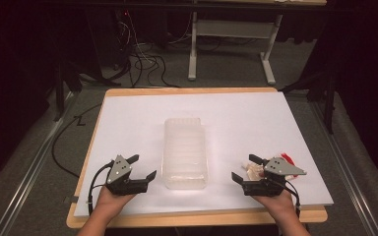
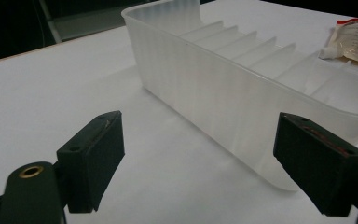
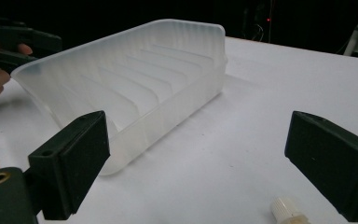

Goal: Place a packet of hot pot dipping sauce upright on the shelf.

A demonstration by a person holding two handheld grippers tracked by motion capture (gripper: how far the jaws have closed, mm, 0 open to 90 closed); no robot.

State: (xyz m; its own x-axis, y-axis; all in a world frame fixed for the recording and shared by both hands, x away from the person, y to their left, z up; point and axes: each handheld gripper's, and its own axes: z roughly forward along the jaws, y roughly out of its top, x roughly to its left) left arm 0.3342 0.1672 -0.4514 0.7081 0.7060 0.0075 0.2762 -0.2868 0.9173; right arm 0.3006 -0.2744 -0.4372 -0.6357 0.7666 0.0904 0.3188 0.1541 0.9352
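Observation:
A translucent ribbed plastic tray [image 1: 184,152] lies lengthwise in the middle of the white board [image 1: 128,118]. My left gripper [image 1: 143,167] rests open on the board just left of the tray's near end, its jaws wide apart and empty; the tray's side wall [image 2: 205,93] stands right in front of them. My right gripper [image 1: 246,168] sits open to the right of the tray [image 3: 135,84], nothing between its jaws. A soft pouch [image 1: 252,169] with a white cap [image 3: 286,210] and red edge lies under and beside the right gripper; the pouch [image 2: 356,39] also lies beyond the tray.
The white board lies on a wooden table [image 1: 197,216] with its near edge close to the hands. Beyond the table stand a desk frame [image 1: 231,44] and cables [image 1: 142,59] on the dark floor.

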